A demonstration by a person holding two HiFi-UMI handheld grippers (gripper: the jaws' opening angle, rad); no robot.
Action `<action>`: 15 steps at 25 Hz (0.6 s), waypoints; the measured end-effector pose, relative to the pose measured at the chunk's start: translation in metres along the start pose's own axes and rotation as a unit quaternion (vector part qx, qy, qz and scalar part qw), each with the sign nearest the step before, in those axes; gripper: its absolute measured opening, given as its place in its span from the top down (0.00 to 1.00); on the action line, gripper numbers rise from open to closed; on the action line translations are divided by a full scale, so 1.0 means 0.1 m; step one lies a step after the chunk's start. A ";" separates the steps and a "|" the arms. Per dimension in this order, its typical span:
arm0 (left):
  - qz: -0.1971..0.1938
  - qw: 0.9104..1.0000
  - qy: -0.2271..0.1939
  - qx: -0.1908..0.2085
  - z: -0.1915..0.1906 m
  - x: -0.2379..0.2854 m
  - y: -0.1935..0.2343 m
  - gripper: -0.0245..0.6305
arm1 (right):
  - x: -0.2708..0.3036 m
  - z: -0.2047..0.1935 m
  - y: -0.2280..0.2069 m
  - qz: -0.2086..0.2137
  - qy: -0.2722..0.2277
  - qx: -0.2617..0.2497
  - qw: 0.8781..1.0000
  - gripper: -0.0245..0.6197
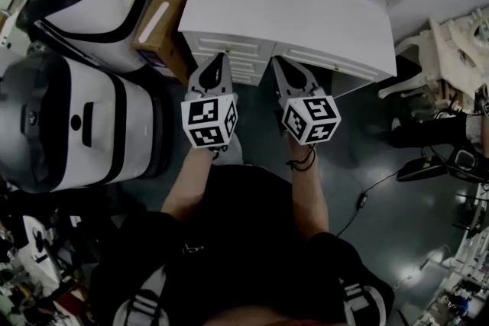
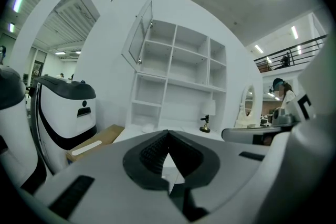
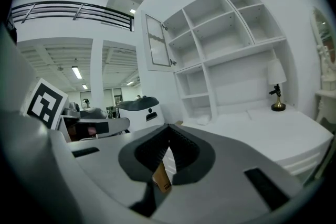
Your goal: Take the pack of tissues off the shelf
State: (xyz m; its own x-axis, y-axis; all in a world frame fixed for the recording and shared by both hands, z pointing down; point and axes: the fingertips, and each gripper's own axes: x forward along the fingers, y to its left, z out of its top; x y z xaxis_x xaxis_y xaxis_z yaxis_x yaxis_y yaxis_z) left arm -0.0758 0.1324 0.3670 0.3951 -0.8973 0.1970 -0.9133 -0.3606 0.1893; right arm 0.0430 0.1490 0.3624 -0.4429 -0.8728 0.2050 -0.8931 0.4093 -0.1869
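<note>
Your right claw (image 3: 169, 127) is pressed together with nothing in it, and so is your left claw (image 2: 168, 134). Both stand well short of the bench (image 1: 306, 19). The pack of tissues (image 3: 203, 120) lies in the bottom left bay of the shelf (image 3: 231, 34), white on white. Risks: arrive unopened and you will likely shove it back; swing wide right and you may clip the lamp (image 3: 276, 93).

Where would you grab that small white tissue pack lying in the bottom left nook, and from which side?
Probably across the width of the tissue pack, coming level from the open front: it lies flat and low on the desk, with a shelf board above and a side panel at its left.
</note>
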 end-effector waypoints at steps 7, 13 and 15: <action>-0.010 1.000 0.013 -0.005 0.06 0.46 0.14 0.95 | 0.36 0.08 -0.33 -0.019 0.009 0.010 1.000 0.93; 0.001 1.000 0.024 -0.005 0.17 0.86 0.53 0.95 | 1.08 0.08 -0.22 0.015 0.027 0.016 0.999 0.93; 0.002 0.999 0.033 -0.002 0.17 0.95 0.67 0.95 | 1.29 0.06 -0.11 0.034 0.036 0.016 0.999 0.93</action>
State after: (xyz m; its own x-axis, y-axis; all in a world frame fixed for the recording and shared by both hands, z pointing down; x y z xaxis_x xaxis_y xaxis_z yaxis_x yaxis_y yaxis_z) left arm -0.1014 0.0180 0.3818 0.3964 -0.8800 0.2617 -0.9149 -0.3551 0.1921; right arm -0.0042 0.0303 0.3856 -0.5071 -0.8221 0.2587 -0.8588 0.4565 -0.2328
